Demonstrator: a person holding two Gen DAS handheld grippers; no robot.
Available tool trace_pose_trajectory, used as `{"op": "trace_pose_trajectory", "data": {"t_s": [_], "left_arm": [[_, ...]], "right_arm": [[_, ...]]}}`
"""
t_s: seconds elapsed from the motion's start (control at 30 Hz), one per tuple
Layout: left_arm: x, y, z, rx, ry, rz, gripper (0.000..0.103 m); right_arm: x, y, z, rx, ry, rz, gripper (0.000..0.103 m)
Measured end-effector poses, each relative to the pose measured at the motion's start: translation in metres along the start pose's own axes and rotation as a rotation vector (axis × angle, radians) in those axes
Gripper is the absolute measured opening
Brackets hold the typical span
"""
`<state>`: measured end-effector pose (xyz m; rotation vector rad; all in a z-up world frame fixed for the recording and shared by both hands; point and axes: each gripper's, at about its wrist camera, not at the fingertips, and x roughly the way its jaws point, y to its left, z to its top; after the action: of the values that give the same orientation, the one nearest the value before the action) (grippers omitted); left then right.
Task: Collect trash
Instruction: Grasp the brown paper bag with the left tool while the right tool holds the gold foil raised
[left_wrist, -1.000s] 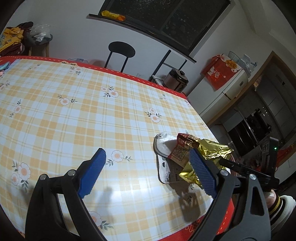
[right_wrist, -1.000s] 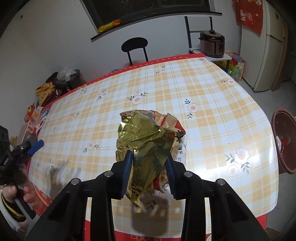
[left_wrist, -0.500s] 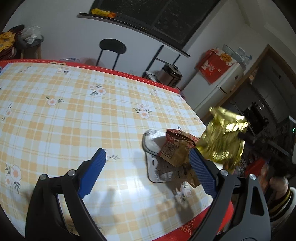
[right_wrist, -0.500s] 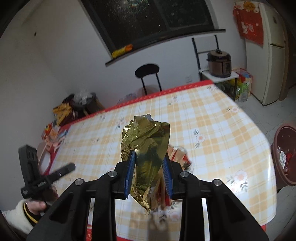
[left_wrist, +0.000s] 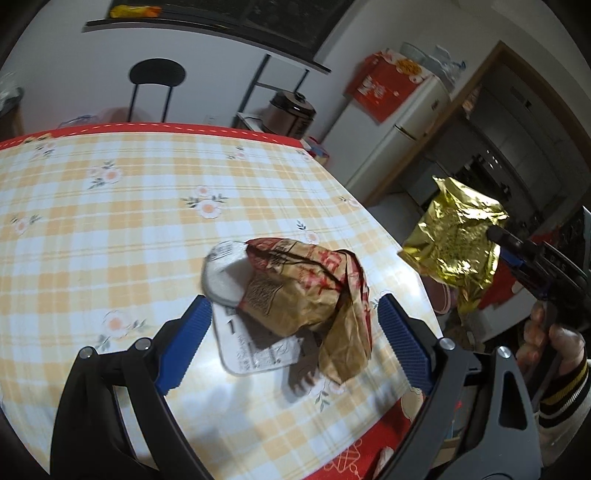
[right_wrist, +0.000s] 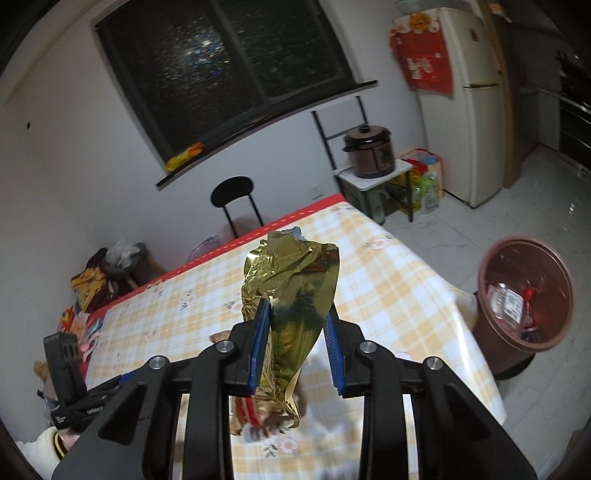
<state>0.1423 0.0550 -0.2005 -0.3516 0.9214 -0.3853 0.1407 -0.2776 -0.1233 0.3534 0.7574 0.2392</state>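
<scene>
My right gripper (right_wrist: 297, 332) is shut on a crumpled gold foil wrapper (right_wrist: 291, 295) and holds it in the air above the table's right end; the wrapper also shows in the left wrist view (left_wrist: 456, 245), beyond the table edge. My left gripper (left_wrist: 291, 339) is open and empty, its jaws on either side of a brown and red paper bag (left_wrist: 314, 291) that lies on a white flat packet (left_wrist: 255, 350) and a white round lid (left_wrist: 223, 273). A brown trash bin (right_wrist: 524, 295) with trash inside stands on the floor to the right of the table.
The table has a yellow checked cloth (left_wrist: 110, 229) with a red border. A black chair (right_wrist: 236, 199) stands at its far side. A rice cooker (right_wrist: 367, 151) sits on a small stand and a fridge (right_wrist: 469, 107) is at the right wall.
My right gripper lifted the gold wrapper off the pile and carried it up and to the right, toward the bin side. My left gripper moved in closer around the paper bag.
</scene>
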Motion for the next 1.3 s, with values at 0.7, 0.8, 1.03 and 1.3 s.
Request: {"op": "trace_pose_trajectory", "data": {"t_s": [0.7,0.8,1.03,1.3], "left_arm": [[0.107,0.007,0.005,-0.002,0.161,-0.039,0.080],[0.109,0.007,0.006,0.011,0.165,-0.056,0.080],[0.115,0.005,0.006,0.032,0.171,-0.060,0.084],[0.120,-0.006,0.006,0.102,0.175,-0.073,0.073]], "right_arm": [[-0.025,-0.049,-0.016,0.094,-0.013,-0.095,0.029],[-0.023,-0.052,-0.017,0.099,-0.006,-0.099,0.029],[-0.019,-0.049,-0.015,0.082,0.005,-0.081,0.029],[-0.027,-0.066,-0.018,0.112,-0.006,-0.089,0.029]]}}
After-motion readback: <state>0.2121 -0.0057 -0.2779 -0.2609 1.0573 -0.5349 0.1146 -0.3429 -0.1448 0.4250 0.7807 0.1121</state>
